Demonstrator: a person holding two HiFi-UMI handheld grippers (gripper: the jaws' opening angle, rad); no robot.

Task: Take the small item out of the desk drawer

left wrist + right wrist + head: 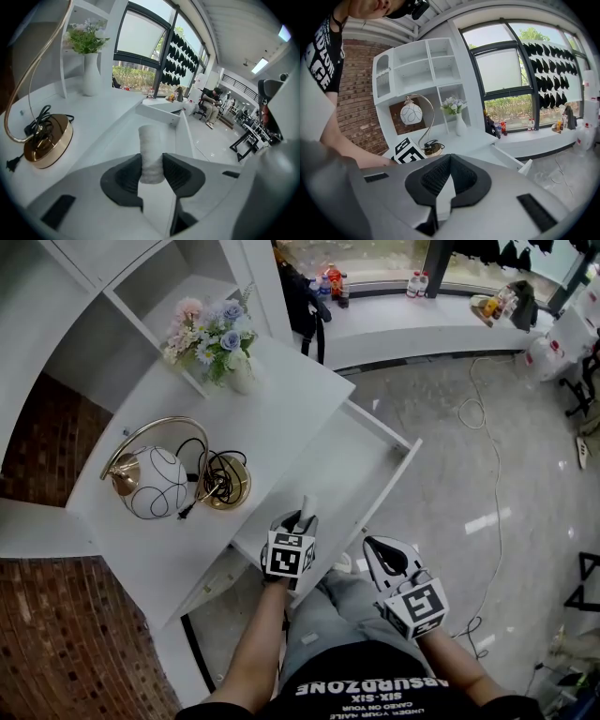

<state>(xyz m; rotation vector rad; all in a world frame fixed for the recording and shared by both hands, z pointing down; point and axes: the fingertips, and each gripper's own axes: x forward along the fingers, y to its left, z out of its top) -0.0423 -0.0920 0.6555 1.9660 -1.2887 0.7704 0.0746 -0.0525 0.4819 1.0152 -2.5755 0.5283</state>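
The small item is a white fuzzy roll [307, 504], and my left gripper [300, 518] is shut on its lower end. It stands upright above the near end of the open white desk drawer [349, 474]. In the left gripper view the roll [150, 140] sticks up between the dark pads [129, 176], with the drawer [161, 112] stretching away behind it. My right gripper [371, 546] hangs to the right of the drawer's front corner, shut with nothing in it. Its jaws meet at the tips [449, 158] in the right gripper view.
On the desktop [281, 399] stand a globe lamp [155, 482] with a gold base [228, 481] and coiled cord, and a vase of flowers [214, 338]. White shelves [122, 296] rise behind. A cable [492, 465] trails over the floor at the right.
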